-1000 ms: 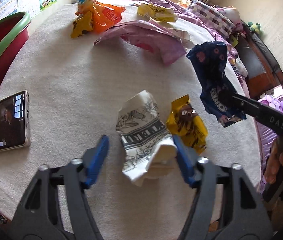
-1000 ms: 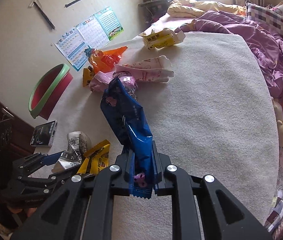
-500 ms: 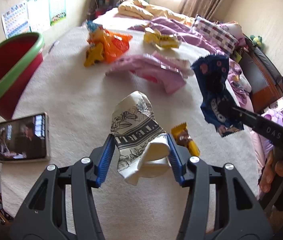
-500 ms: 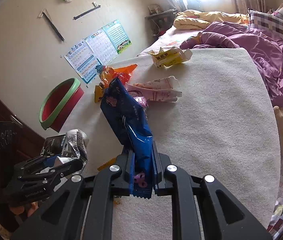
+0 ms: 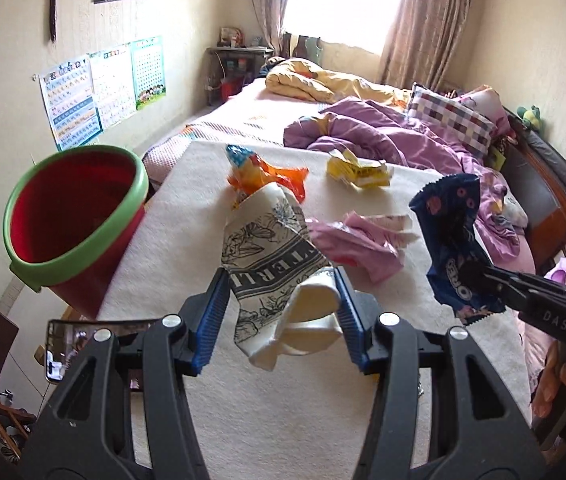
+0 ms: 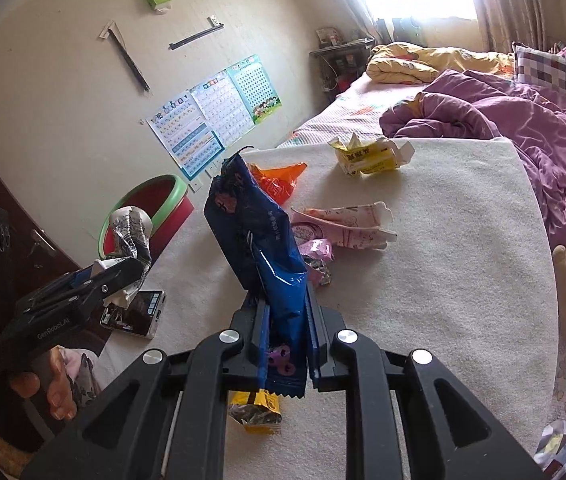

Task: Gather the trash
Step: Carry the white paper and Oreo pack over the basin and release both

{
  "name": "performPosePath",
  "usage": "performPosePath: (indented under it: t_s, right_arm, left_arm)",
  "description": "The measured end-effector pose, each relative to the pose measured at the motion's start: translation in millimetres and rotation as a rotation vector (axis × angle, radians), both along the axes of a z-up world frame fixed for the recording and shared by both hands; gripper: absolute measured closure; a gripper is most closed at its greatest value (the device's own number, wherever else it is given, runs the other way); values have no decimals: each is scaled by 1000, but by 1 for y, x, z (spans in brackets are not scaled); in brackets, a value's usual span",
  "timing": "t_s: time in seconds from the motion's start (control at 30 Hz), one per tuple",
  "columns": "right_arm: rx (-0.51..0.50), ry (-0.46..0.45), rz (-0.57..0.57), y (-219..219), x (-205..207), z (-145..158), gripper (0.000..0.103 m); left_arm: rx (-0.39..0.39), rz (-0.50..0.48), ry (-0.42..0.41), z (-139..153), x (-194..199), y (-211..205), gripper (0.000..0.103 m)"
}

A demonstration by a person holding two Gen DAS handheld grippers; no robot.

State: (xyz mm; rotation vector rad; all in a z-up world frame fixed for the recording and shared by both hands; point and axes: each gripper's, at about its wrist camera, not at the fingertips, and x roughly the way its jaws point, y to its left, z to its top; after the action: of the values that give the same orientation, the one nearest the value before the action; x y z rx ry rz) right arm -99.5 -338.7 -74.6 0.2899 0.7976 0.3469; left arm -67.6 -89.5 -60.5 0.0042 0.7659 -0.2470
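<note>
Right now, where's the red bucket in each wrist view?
Left wrist: the red bucket sits large at left, beside the beige mat's edge.
Right wrist: it is smaller, left of centre, partly behind the patterned wrapper.
Shared landmark: the wall posters above it.

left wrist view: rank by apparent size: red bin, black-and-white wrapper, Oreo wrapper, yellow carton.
1. red bin
2. black-and-white wrapper, close to the lens, so inflated
3. Oreo wrapper
4. yellow carton, farthest away, so true size unsure
</note>
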Motion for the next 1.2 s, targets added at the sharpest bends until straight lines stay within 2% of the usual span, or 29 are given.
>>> performPosePath:
  t_s: [0.7, 1.2]
  right_arm:
    - [4, 17, 6, 31, 21, -4, 87]
    - [4, 12, 30, 79, 42, 4, 87]
  left_arm:
    - [27, 29, -26, 6, 21, 36, 53]
    - [25, 36, -22, 5, 36, 79, 53]
